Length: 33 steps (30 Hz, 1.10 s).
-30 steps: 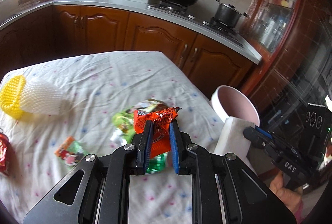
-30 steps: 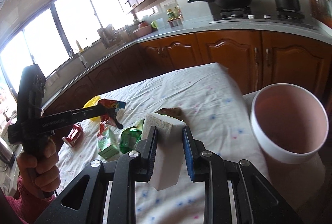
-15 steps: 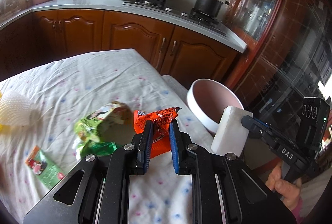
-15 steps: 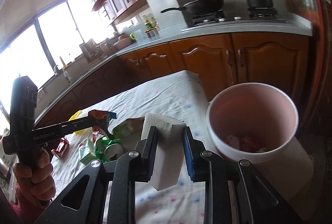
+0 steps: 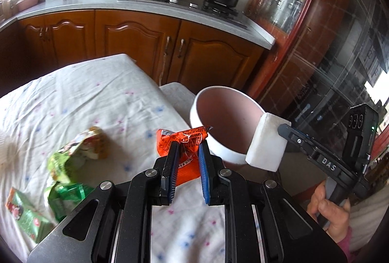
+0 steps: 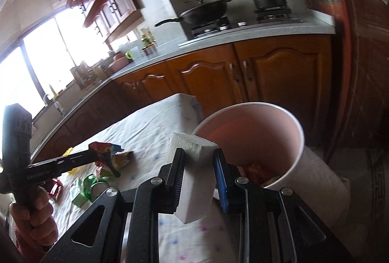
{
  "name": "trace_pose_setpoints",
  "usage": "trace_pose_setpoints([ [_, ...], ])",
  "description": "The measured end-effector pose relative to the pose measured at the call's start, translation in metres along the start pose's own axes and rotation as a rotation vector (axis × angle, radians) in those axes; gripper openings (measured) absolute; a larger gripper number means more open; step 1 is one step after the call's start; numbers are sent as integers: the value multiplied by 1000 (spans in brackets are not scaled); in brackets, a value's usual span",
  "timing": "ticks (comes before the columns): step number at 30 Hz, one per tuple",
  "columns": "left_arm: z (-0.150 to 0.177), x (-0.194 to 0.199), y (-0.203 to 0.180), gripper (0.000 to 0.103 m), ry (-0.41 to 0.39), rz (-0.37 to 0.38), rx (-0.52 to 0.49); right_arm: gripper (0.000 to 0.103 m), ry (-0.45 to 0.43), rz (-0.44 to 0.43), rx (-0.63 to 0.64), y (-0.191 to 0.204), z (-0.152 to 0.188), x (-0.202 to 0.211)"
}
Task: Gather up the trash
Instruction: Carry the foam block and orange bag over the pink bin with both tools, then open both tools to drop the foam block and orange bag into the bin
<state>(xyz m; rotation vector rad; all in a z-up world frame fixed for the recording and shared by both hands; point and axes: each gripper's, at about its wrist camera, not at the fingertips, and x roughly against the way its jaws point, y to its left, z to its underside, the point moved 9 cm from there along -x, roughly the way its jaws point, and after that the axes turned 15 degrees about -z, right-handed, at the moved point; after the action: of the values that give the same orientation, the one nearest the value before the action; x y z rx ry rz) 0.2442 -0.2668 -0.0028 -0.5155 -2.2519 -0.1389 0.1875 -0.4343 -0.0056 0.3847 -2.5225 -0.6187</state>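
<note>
An orange wrapper [image 5: 181,141] is clamped between the pads of the left gripper [image 5: 186,153], and a white foam block [image 6: 192,173] is pinched in the right gripper [image 6: 198,165]. Both are held near the rim of the pink bin [image 6: 297,141], which stands just beside the corner of the cloth-covered table [image 5: 97,102]; some scraps are already seen at its bottom. The step in hand is judged to be the drop. It is best done if each piece is carried fully over the opening before the jaws are released, since the wrapper is light and may drift. The foam block should be let go first, clear of the rim. Green packets [image 5: 70,160] and a green carton [image 5: 24,214] are left on the cloth for later.
</note>
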Motion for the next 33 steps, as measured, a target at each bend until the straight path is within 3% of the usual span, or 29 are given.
trace_pose_setpoints([
  [20,-34,-68,-83,15,42,28,-125,26,12,131,-27,-65,-23,-6],
  [29,-25,-111,-105,17,165,24,-178,27,79,174,-54,-95,-23,-19],
  [33,-24,-119,-110,25,185,21,-190,33,109,173,-67,-104,-22,-26],
])
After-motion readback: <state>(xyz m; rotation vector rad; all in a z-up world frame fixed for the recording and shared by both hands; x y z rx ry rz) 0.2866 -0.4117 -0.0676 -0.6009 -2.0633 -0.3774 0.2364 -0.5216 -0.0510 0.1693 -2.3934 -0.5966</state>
